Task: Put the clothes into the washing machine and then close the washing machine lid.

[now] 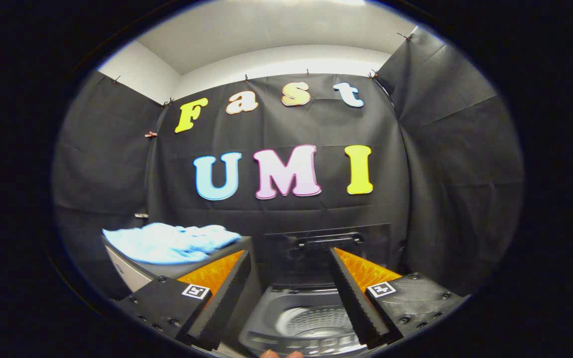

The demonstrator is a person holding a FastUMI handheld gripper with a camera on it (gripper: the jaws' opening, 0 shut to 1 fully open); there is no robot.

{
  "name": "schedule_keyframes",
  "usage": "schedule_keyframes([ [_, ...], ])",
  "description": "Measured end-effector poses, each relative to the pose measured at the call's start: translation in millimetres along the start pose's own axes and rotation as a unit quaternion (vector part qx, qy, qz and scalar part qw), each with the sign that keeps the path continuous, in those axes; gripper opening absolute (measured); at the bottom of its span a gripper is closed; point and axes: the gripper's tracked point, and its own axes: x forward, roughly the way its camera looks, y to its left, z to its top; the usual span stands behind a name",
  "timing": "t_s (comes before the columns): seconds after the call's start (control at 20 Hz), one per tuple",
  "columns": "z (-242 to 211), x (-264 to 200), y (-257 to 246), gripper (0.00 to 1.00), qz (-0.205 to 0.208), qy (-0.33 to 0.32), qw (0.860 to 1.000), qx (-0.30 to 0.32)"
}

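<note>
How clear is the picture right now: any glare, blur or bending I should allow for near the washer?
Gripper view: sharp overall, no motion blur; strong fisheye bending curves the booth walls and the washer rim. The light blue clothes look slightly overexposed, folds partly washed out. The drum between the open claw fingers is evenly lit, its holes readable. The raised lid is dark against the cloth, hard to outline.

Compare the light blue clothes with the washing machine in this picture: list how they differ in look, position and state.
1. The clothes are pale blue, soft and crumpled; the washing machine is grey and rigid.
2. The clothes lie heaped on a surface beyond the left finger; the machine sits between and below the open gripper fingers.
3. The machine's lid stands raised, its drum bare; the clothes are not yet inside.
</note>
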Motion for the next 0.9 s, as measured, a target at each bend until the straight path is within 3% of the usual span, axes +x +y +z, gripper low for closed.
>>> schedule_keyframes([
  [0.3, 20, -49, 169, 0.99, 0.002, 0.005, 1.0, -0.018],
  [0.5, 5, -64, 251, 0.99, 0.009, 0.01, 1.0, -0.017],
  [0.9, -21, -50, 300, 0.99, 0.009, 0.02, 1.0, -0.021],
])
